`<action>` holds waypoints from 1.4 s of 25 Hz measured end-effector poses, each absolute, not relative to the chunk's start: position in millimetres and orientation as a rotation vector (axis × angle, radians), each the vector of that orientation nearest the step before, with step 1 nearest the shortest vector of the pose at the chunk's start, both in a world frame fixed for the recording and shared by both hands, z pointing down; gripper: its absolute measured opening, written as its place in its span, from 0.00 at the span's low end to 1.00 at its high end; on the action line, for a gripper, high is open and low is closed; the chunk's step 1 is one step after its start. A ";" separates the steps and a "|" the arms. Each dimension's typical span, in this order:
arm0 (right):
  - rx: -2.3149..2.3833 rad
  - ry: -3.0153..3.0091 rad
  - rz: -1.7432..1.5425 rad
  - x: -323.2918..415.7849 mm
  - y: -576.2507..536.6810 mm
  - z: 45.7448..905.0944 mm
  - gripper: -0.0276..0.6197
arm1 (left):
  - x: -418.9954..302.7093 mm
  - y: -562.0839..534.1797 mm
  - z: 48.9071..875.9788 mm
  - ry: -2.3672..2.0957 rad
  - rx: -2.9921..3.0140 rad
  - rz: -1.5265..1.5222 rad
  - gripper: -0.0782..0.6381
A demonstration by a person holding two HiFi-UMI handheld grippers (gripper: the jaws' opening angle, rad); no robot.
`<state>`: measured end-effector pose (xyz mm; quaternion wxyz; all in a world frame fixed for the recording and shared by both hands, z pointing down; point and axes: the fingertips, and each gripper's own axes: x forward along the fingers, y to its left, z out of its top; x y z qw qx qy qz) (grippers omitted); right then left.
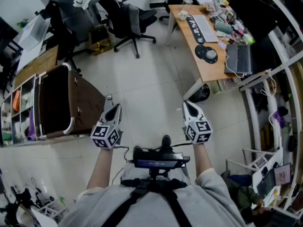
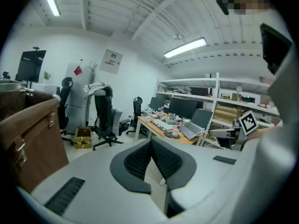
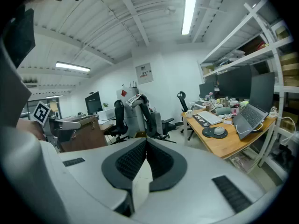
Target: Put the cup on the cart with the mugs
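A small white cup (image 1: 182, 15) stands on the far end of a wooden desk (image 1: 210, 67), at the upper right of the head view; it also shows in the right gripper view (image 3: 188, 113). The brown cart (image 1: 78, 103) with a chrome rail stands to my left, and no mugs show on it. My left gripper (image 1: 113, 109) hangs over the tiled floor just right of the cart, its jaws shut with nothing between them (image 2: 149, 143). My right gripper (image 1: 189, 107) is level with it, nearer the desk's leg, also shut and holding nothing (image 3: 145, 142).
Black office chairs (image 1: 130, 18) stand on the floor ahead. The desk carries a keyboard (image 1: 204, 27), a laptop (image 1: 239, 58) and clutter. A yellow box (image 1: 99, 44) lies near the chairs. A shelf unit (image 1: 19, 112) sits left of the cart, metal racks (image 1: 279, 79) on the right.
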<state>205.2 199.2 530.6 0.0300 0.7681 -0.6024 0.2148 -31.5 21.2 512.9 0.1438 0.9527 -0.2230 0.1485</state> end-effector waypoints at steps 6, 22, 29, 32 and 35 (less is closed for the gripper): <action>2.420 -1.834 0.644 256.6 219.2 525.4 0.06 | 37.7 36.9 504.3 -0.584 2.770 0.420 0.11; 2.434 -1.884 0.589 352.2 196.8 517.2 0.06 | 160.3 18.7 478.6 -0.530 2.853 0.436 0.11; 2.472 -1.824 0.627 392.0 135.8 527.3 0.06 | 217.7 -51.3 487.8 -0.434 2.859 0.430 0.11; 2.508 -1.792 0.620 405.3 105.6 521.1 0.06 | 235.4 -84.3 486.4 -0.387 2.860 0.416 0.11; 2.537 -1.764 0.619 417.9 81.2 520.5 0.06 | 250.8 -109.8 491.4 -0.348 2.855 0.421 0.11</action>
